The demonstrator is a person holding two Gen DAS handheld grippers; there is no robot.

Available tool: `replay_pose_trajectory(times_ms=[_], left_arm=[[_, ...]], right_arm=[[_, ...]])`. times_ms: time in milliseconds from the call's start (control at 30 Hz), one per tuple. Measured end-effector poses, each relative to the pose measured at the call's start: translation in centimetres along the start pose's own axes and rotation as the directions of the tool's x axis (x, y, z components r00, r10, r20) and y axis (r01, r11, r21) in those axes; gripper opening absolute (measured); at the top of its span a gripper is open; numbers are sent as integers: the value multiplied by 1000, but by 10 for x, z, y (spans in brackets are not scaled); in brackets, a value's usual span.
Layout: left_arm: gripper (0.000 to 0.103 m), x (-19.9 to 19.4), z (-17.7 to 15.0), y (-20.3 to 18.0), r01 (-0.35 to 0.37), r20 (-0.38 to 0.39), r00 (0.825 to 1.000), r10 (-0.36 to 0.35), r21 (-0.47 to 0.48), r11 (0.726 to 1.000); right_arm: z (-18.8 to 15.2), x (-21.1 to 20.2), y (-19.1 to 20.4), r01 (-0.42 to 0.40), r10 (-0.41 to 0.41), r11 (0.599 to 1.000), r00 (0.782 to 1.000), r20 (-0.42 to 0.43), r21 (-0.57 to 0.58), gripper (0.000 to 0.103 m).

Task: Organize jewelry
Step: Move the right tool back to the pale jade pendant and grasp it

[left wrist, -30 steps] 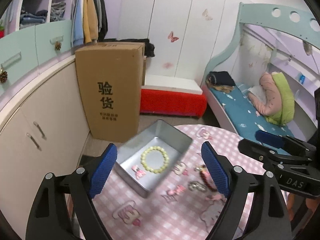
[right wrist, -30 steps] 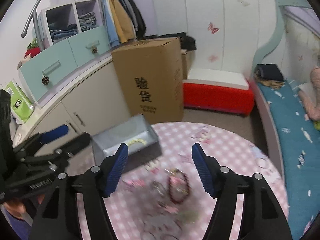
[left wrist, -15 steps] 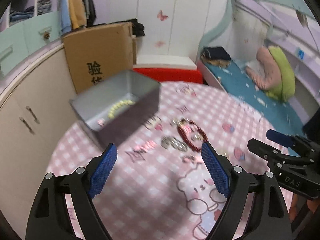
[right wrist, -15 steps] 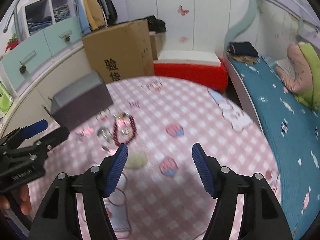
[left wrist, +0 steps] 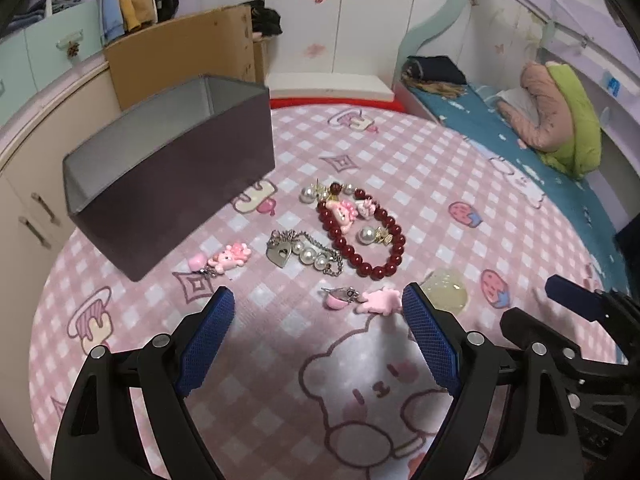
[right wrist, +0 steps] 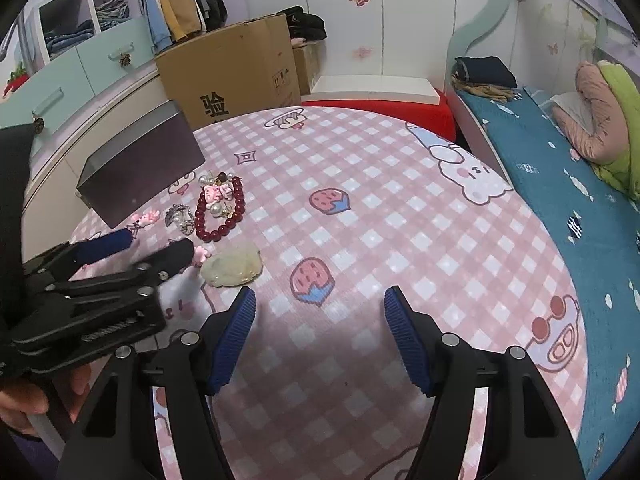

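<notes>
Hovering wide open and empty, left hand-held gripper point(left wrist: 318, 316) over pink checked worktop point(left wrist: 420, 168); red bead bracelet point(left wrist: 362, 232), heart-charm chain point(left wrist: 304, 254), pink charms lie beside grey tin point(left wrist: 172, 168) | right wrist: right hand-held gripper point(right wrist: 320, 318) spread wide, holding nothing, well right of the jewelry; pale jade piece point(right wrist: 232, 266) near left fingers point(right wrist: 108, 246)

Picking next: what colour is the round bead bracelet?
Dark red bracelet, clearest in the left wrist view.

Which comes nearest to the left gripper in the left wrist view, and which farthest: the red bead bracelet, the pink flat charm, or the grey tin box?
From the left gripper:
1. Pink flat charm, just ahead, by the right fingertip.
2. Red bead bracelet, farther ahead, mid-table.
3. Grey tin box, farthest, back left.
</notes>
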State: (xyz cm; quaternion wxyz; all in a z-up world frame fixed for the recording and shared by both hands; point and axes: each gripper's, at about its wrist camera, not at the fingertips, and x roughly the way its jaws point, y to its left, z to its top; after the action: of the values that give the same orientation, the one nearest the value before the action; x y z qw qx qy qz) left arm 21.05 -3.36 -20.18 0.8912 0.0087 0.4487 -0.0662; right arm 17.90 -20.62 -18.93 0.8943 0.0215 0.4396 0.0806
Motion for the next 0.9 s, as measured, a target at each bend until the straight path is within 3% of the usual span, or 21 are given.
replay_pose_trajectory(times_ms=[200, 367, 600, 900], left_arm=[[82, 7, 0, 2, -19, -5, 1000, 19, 6, 1000], [66, 4, -1, 9, -9, 4, 1000, 9, 8, 1000], [33, 1, -2, 20, 26, 33, 999, -27, 24, 999], [23, -6, -7, 40, 128, 22, 992, -127, -32, 991]], right_arm=[[3, 6, 4, -10, 10, 1000, 1000, -4, -17, 65], [5, 12, 11, -19, 19, 999, 1000, -12, -29, 65], [7, 20, 22, -25, 24, 999, 999, -23, -42, 66], [9, 24, 35, -25, 24, 998, 999, -26, -64, 66]])
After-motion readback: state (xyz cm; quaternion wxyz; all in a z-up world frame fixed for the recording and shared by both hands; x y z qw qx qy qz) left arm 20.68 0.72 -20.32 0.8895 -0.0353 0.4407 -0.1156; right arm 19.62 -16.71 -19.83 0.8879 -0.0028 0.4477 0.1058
